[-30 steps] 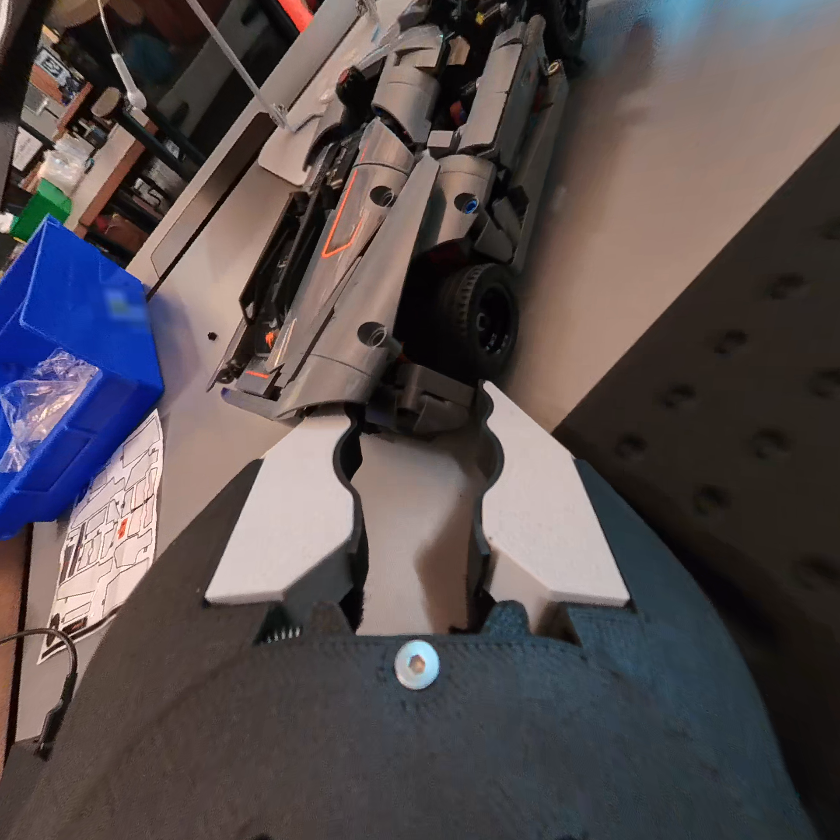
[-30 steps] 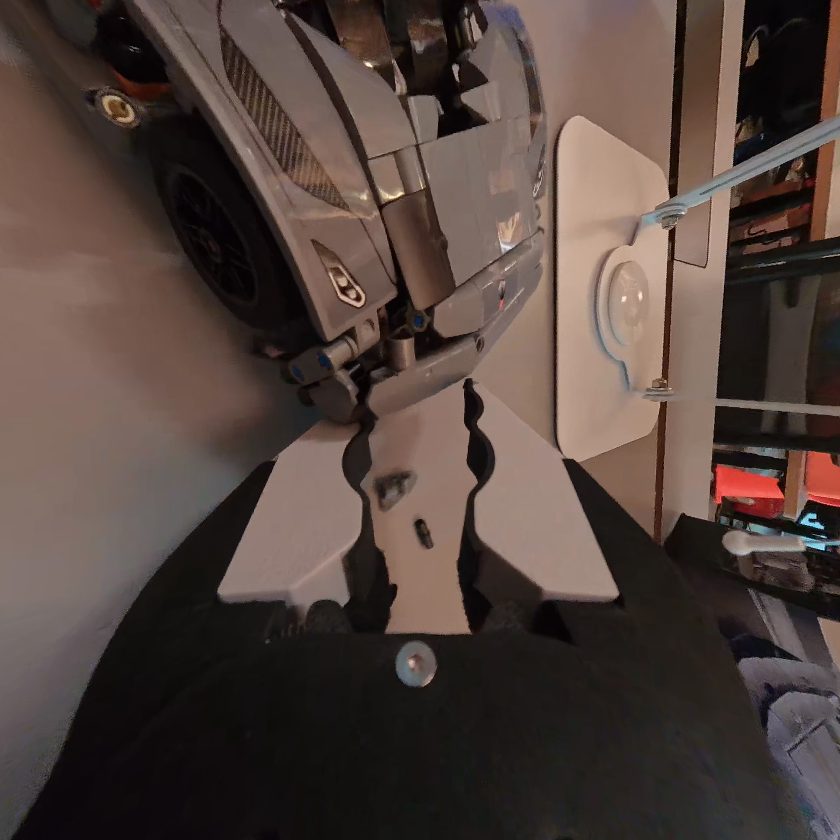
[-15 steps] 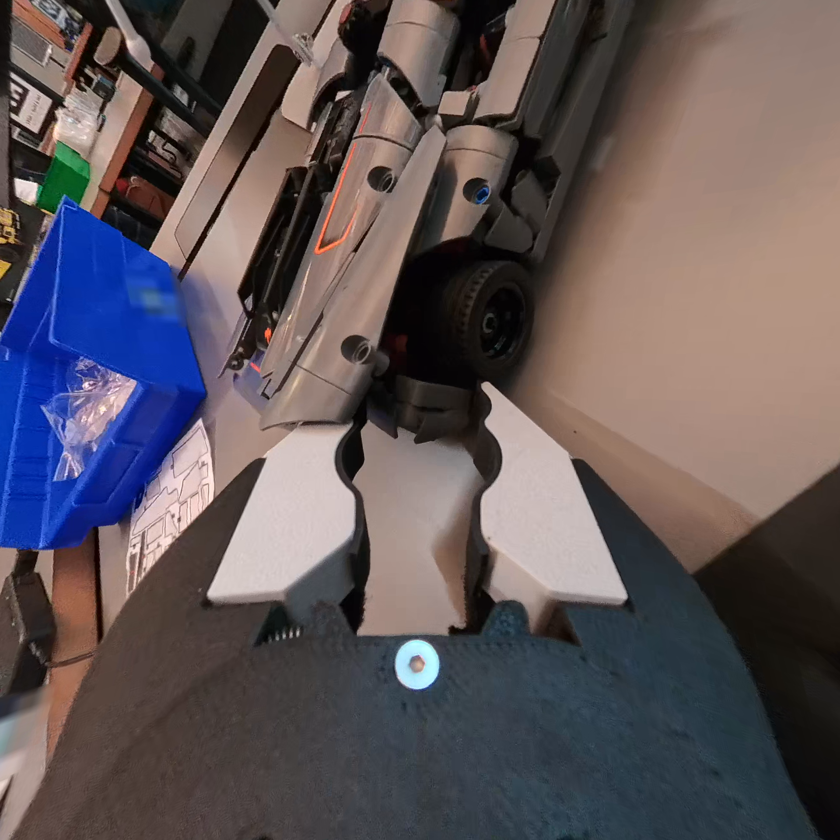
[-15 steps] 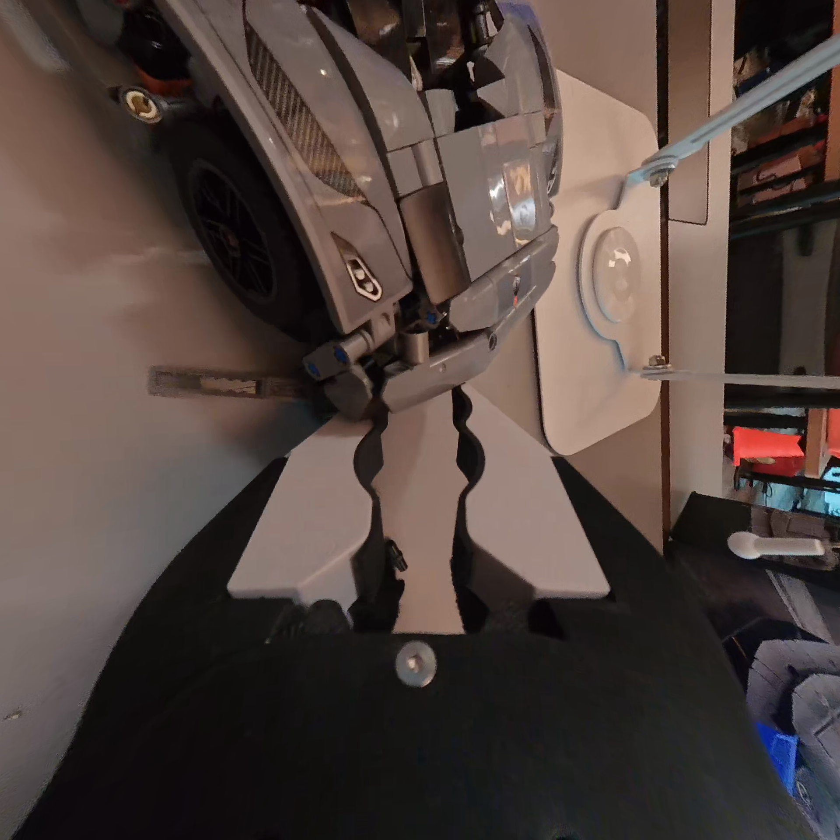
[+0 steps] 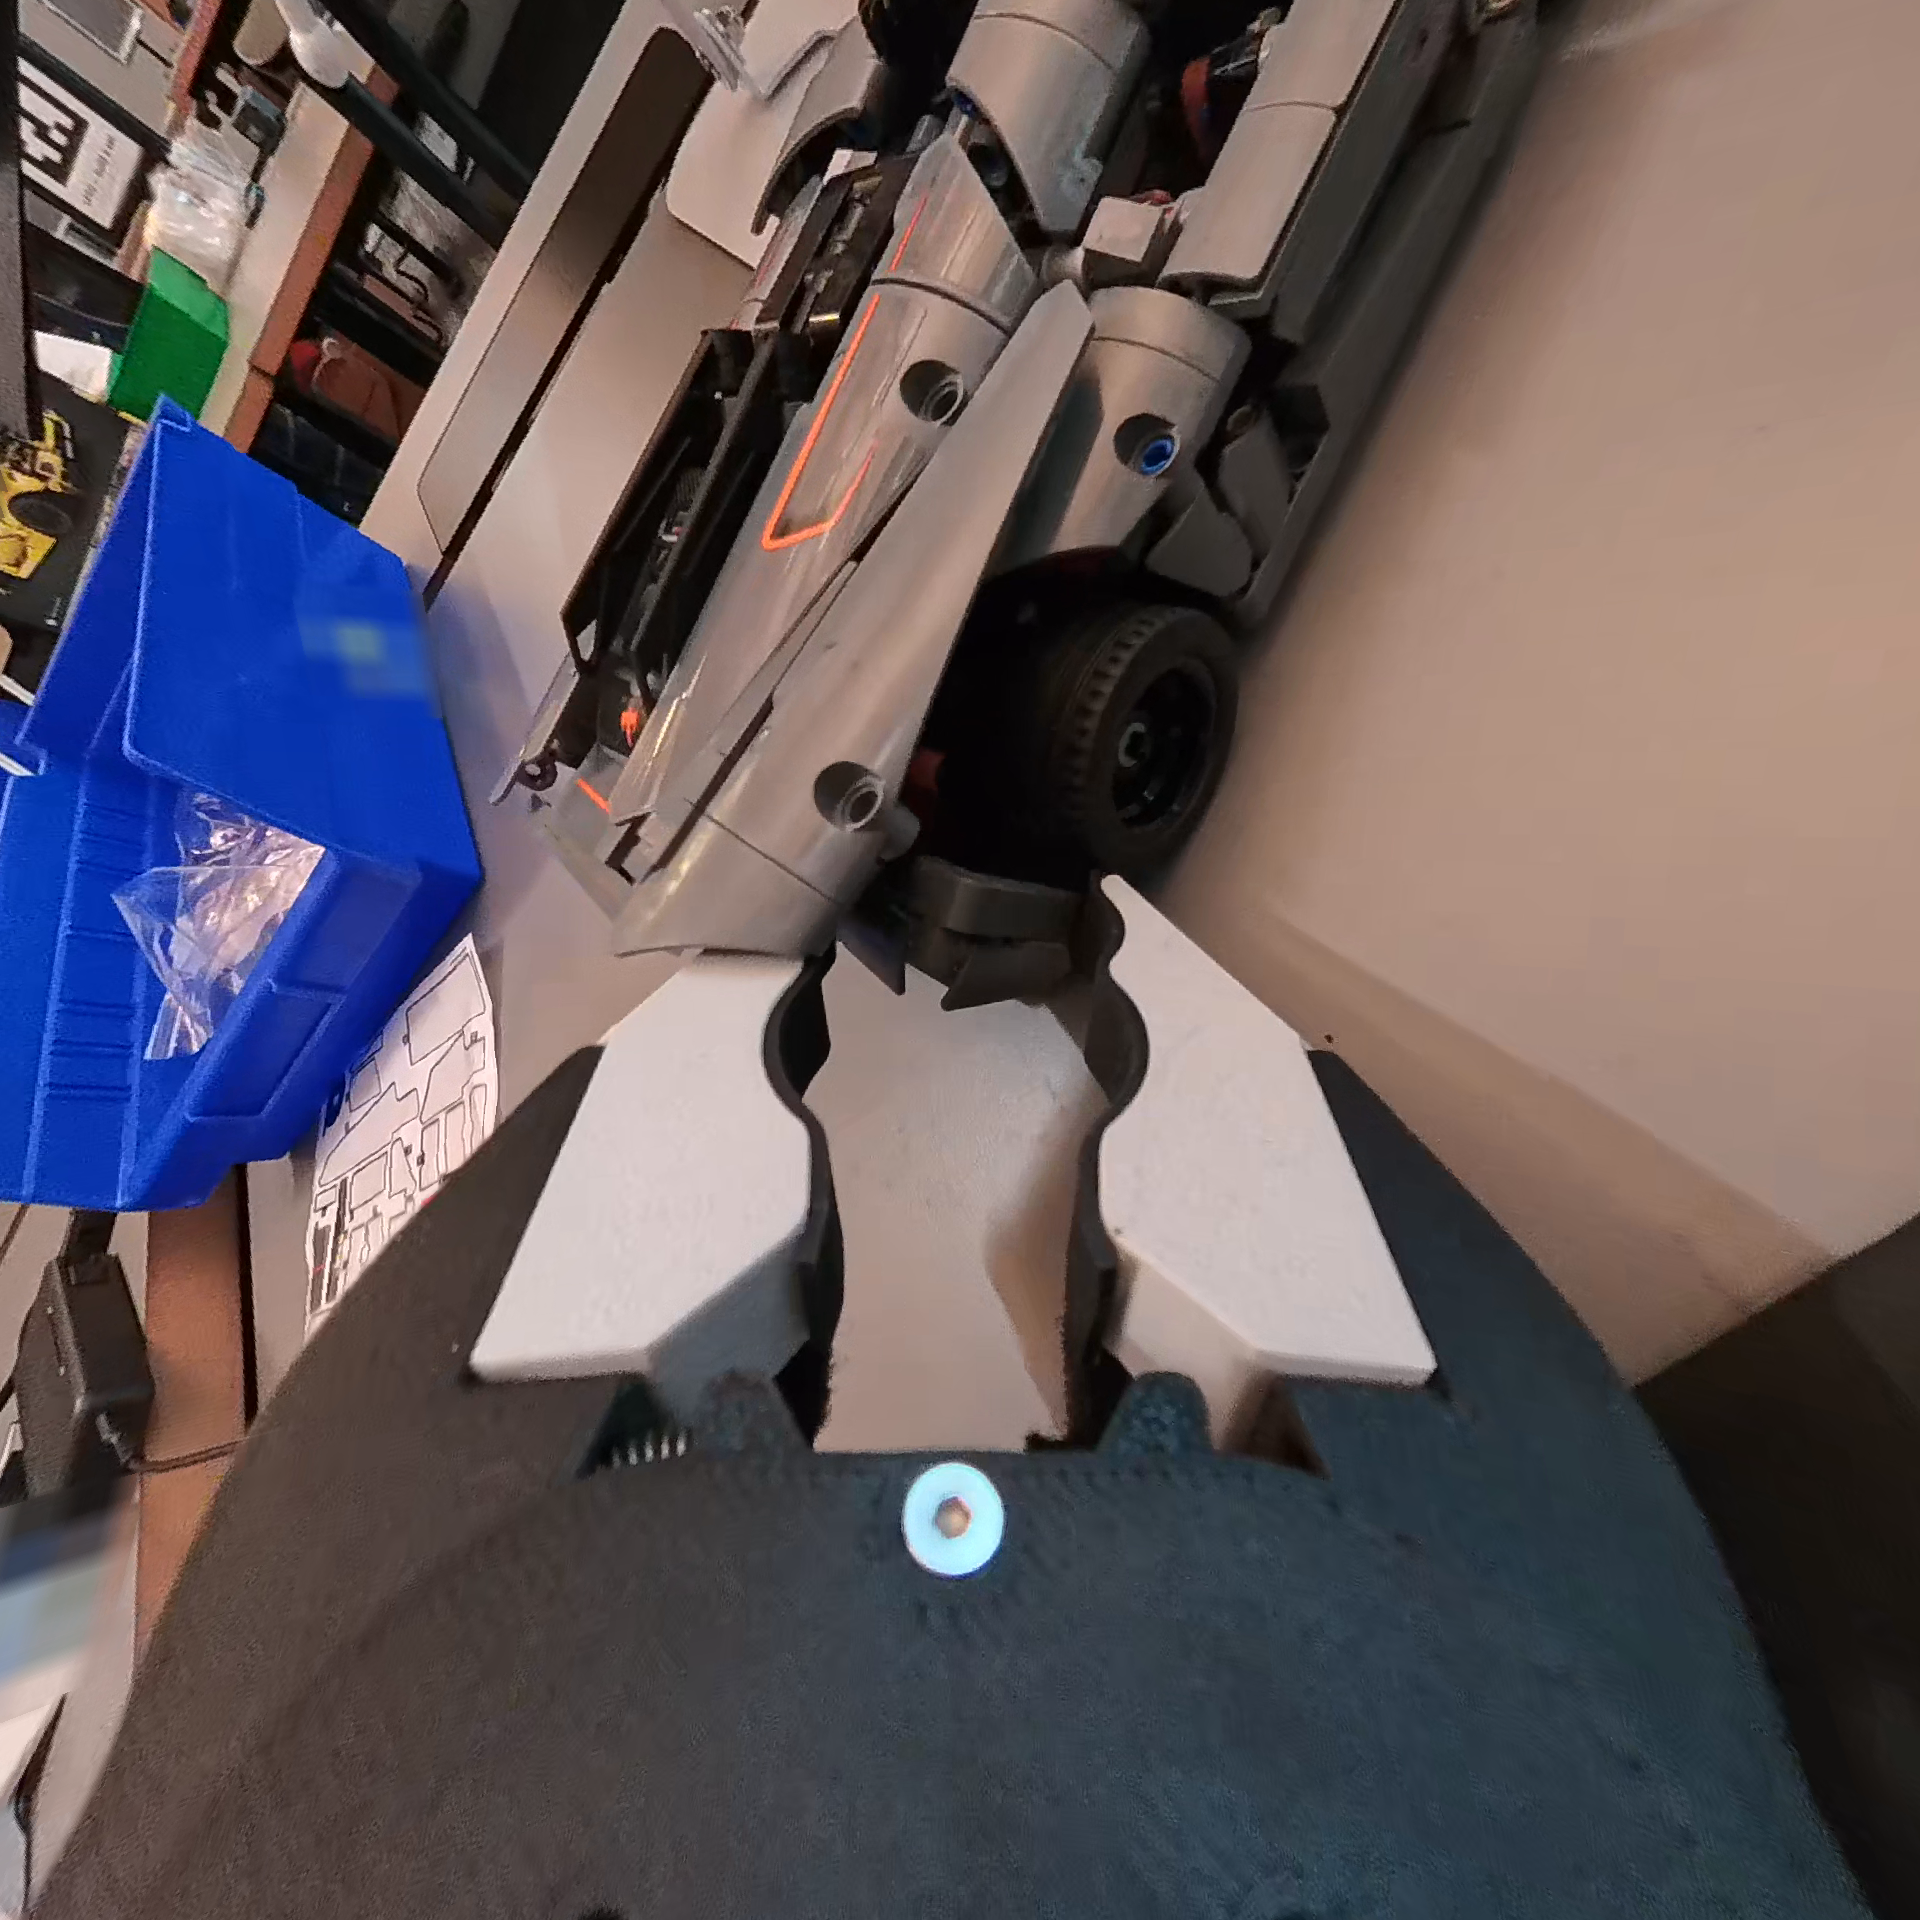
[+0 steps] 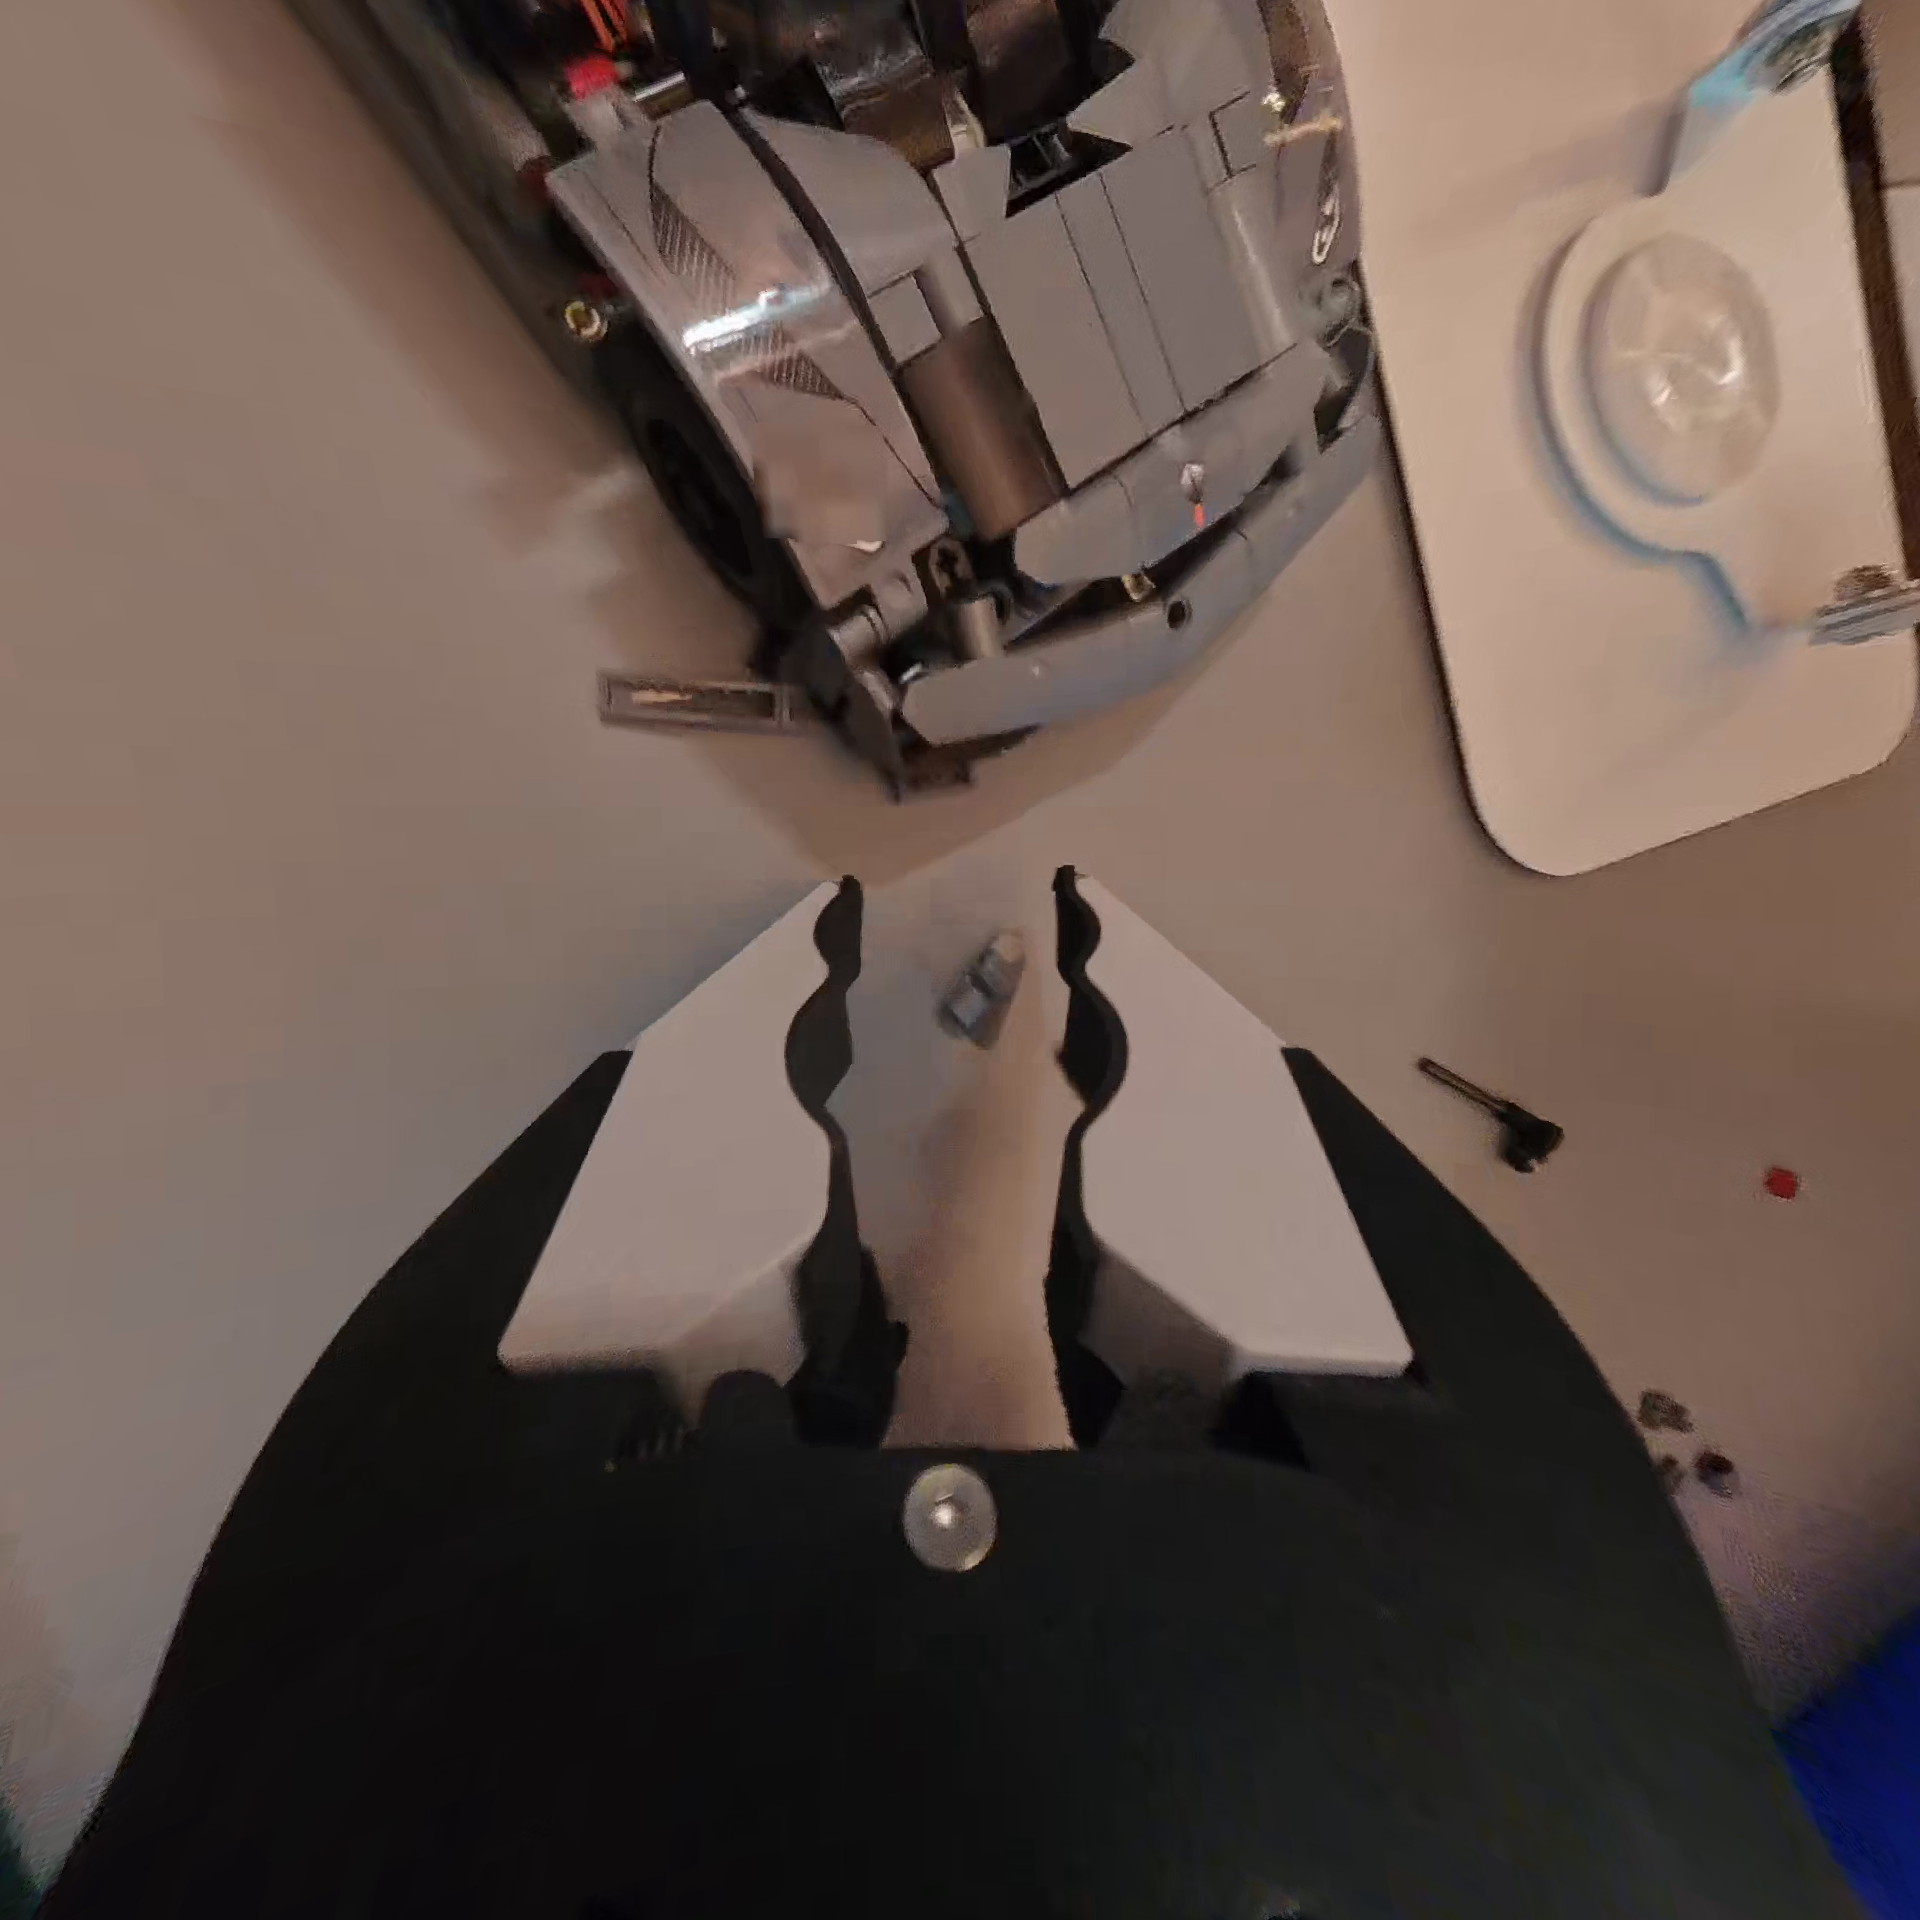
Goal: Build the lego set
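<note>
A grey lego car (image 5: 831, 582) with orange lines and black wheels lies on the pale table (image 5: 1558, 623). My left gripper (image 5: 961, 925) is closed around the dark grey part at the car's rear end, just below the rear wheel (image 5: 1132, 727). In the right wrist view the car's front (image 6: 1039, 364) sits ahead. My right gripper (image 6: 954, 885) is open and empty, a short way back from the front bumper. A small grey piece (image 6: 982, 992) lies on the table between its fingers. A flat grey strip (image 6: 696, 709) lies beside the car's front corner.
A blue bin (image 5: 208, 790) with a clear bag stands left of the car, with a printed sheet (image 5: 405, 1122) beside it. A white plate with a clear dome (image 6: 1662, 416) lies right of the car's front. A black pin (image 6: 1496, 1117), a red bit (image 6: 1782, 1182) and small dark bits (image 6: 1683, 1439) lie to the right. The grippers' ends are close to 25 cm from one another.
My right gripper has pulled back from the front bumper and now stands clear of the car. The left gripper and the car's rear have swung together relative to the table and the blue bin.
</note>
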Demonstrator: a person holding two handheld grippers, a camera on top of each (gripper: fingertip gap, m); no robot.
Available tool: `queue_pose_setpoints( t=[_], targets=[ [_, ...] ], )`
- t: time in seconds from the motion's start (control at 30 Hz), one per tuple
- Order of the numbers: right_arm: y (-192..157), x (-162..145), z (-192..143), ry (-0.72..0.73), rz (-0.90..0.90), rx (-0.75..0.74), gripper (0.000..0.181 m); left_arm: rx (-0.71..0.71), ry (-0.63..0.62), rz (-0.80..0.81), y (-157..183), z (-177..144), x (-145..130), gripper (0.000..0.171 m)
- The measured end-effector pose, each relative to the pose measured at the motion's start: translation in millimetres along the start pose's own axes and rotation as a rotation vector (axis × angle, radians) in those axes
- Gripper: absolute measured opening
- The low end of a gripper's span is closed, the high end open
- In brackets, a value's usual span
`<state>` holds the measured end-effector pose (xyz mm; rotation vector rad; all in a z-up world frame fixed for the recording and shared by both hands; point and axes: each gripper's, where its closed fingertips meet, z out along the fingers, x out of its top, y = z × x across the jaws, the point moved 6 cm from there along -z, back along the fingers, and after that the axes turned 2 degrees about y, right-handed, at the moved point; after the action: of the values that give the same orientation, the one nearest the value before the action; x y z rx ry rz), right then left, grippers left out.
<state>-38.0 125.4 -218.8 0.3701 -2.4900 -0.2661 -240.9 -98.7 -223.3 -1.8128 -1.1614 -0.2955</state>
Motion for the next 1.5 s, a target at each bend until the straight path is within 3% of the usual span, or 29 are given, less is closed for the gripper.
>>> queue_pose_setpoints(
  t=[0.2,0.4,0.57,0.83,1.0,1.2,1.3,1.5],
  targets=[
    [-7.6,24.8,11.3,0.039,0.038,0.046,0.044,0.019,-0.012,-0.027,-0.2,-1.8,-2.3,0.045],
    [-4.4,47.5,12.0,0.122,0.114,0.112,0.034,0.018,-0.017,-0.063,-7.1,-8.0,-11.6,0.045],
    [-7.4,60.9,29.8,0.094,0.061,0.095,0.036,0.044,-0.064,-0.092,-14.7,-13.3,-24.3,0.047],
    [4.3,35.8,8.8,0.097,0.09,0.081,0.044,0.04,-0.066,-0.175,-17.4,-28.1,-28.9,0.06],
    [6.8,18.3,-13.6,0.152,0.169,0.129,0.065,0.052,-0.018,-0.216,-15.1,-46.6,-24.3,0.064],
    [0.6,4.6,-33.8,0.198,0.221,0.115,0.133,-0.01,0.045,-0.203,-5.1,-58.6,24.8,0.085],
    [-3.1,-1.6,-38.6,0.209,0.206,0.081,0.135,0.074,0.036,-0.143,-9.3,-62.5,40.1,0.088],
    [10.9,-3.2,-58.4,0.308,0.217,-0.024,0.129,0.101,0.065,-0.152,-18.1,-77.9,51.9,0.089]
  ],
)
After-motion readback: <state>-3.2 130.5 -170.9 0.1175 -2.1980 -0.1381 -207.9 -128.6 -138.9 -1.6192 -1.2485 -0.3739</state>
